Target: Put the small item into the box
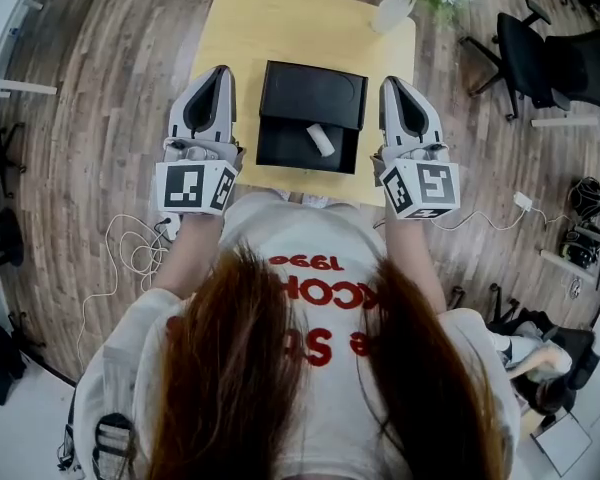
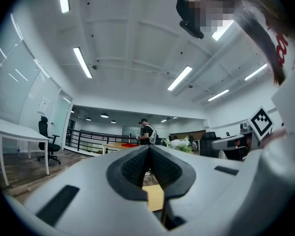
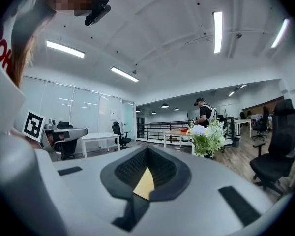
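Small white oblong item (image 1: 320, 139) lies, apparently loose, in open black box (image 1: 280, 148) btwn left gripper (image 1: 222, 72) and right gripper (image 1: 390, 84) (both jaws together, empty).

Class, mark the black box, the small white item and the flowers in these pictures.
black box (image 1: 280, 140), head view, bare inner floor.
small white item (image 1: 320, 139), head view, its middle.
flowers (image 3: 202, 132), right gripper view, the white blooms.

Printed in red on white shirt (image 1: 325, 318), upside down: "1990", then part-hidden letters "COH"; nothing else legible.
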Demonstrator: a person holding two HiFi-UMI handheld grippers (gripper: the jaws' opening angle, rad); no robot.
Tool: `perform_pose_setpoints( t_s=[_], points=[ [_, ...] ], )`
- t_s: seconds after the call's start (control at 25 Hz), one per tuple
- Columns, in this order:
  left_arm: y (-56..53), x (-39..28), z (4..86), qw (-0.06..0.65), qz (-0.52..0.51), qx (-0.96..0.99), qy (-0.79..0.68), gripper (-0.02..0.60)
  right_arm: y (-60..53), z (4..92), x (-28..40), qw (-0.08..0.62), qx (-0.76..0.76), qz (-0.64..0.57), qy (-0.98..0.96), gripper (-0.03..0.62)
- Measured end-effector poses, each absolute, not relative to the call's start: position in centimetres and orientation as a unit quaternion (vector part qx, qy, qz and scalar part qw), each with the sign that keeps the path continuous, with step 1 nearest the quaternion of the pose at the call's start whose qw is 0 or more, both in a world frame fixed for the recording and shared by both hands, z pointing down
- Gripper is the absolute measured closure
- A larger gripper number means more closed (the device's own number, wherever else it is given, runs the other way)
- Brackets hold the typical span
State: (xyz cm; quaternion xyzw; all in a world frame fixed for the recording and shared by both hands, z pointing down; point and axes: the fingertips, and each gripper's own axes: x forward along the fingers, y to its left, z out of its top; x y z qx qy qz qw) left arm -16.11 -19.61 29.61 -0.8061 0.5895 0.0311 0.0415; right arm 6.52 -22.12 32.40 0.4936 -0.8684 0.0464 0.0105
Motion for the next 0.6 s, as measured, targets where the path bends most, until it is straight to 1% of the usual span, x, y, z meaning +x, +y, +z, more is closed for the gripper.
perform_pose_setpoints(
  t_s=[0.6],
  points=[
    [-20.33, -15.88, 29.41, 0.039, 0.034, -0.805, 0.590, 0.575, -22.87, 32.27, 7.06, 0.000, 0.492, 0.060, -0.869, 0.589]
  ],
)
